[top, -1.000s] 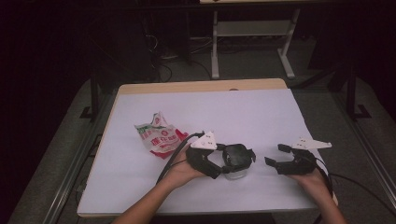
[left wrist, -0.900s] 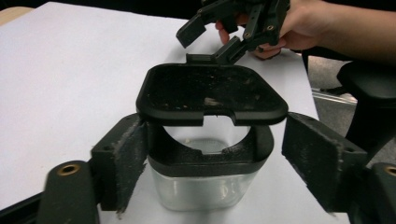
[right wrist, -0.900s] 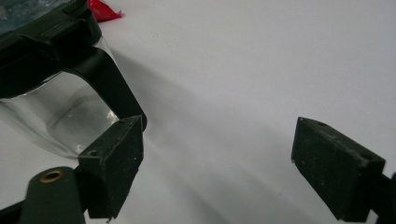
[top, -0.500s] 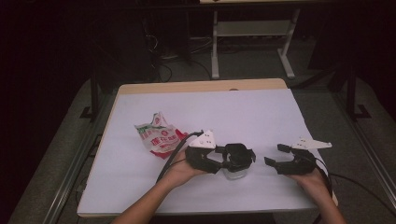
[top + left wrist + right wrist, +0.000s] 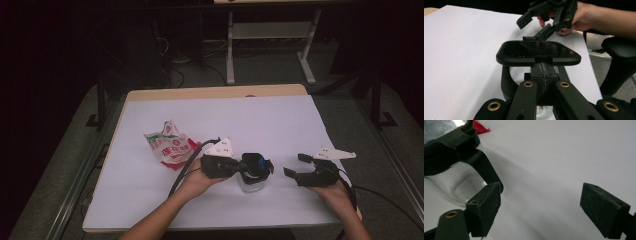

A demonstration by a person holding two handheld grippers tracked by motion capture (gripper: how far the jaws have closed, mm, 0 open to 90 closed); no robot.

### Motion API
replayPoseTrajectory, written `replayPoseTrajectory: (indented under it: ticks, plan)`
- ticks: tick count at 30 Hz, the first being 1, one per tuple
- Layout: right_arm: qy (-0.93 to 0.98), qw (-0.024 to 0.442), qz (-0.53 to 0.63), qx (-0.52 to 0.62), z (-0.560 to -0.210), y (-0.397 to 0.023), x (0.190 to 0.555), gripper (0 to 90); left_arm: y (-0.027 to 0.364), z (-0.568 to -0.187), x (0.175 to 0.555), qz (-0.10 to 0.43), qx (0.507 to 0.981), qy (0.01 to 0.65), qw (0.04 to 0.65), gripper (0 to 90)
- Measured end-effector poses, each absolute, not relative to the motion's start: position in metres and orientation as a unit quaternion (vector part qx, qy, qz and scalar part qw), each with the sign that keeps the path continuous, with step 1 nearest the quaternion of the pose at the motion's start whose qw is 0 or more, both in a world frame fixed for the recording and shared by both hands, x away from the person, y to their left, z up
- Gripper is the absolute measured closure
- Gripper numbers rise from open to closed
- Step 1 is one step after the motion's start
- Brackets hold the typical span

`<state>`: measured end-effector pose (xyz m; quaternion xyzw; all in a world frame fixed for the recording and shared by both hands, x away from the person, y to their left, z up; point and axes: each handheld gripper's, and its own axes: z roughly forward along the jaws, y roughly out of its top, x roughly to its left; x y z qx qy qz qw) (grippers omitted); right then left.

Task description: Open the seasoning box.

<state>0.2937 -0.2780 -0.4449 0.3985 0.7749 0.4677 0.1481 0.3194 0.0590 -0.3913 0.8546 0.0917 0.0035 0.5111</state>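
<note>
1. The left gripper [image 5: 260, 166] has just clamped its jaws tight on a tab at the rim of the jar's black lid [image 5: 538, 53]; in its own view the two jaws meet with barely a seam.
2. The glass jar [image 5: 250, 182] stands upright near the front edge of the table [image 5: 280, 115], between the hands.
3. The right gripper [image 5: 294, 168] hangs just beside the jar, jaws spread and empty, probably waiting to steady the glass.
4. A crumpled snack bag [image 5: 171, 146] lies apart to the left, out of the way.
</note>
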Motion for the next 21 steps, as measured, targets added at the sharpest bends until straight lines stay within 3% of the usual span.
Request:
replayPoseTrajectory:
  ticks: [21]
  plan:
    - [0.78, 0.141, 0.466, 0.393, -0.447, -0.273, 0.295, 16.3, 0.049, -0.379, 0.324, -0.003, 0.853, 0.086, 0.514, 90.0]
